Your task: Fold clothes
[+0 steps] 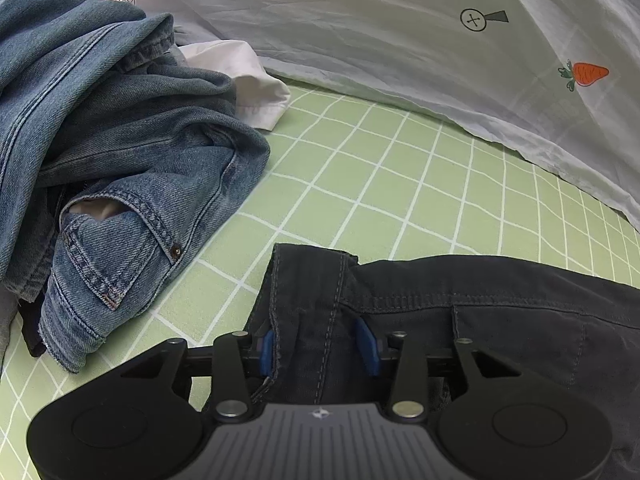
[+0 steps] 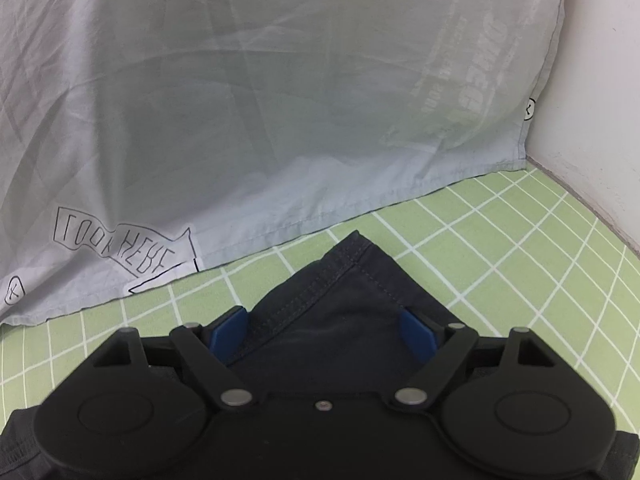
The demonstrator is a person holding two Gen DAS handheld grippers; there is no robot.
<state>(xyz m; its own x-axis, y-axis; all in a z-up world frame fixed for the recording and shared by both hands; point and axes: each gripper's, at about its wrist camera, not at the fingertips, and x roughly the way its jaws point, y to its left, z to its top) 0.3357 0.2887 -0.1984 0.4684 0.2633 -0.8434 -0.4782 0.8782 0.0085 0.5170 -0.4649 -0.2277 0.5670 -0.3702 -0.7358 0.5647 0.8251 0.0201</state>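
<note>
Dark trousers lie on the green checked sheet. My left gripper is open, its blue pads either side of the waistband corner, which lies between them. In the right wrist view a hemmed corner of the same dark trousers points away from me. My right gripper is open wide, with the cloth lying between its blue pads. Both grippers sit low over the fabric.
A crumpled heap of blue jeans lies at the left, with a white garment behind it. A white pillow with a carrot print stands along the back. A white wall borders the right.
</note>
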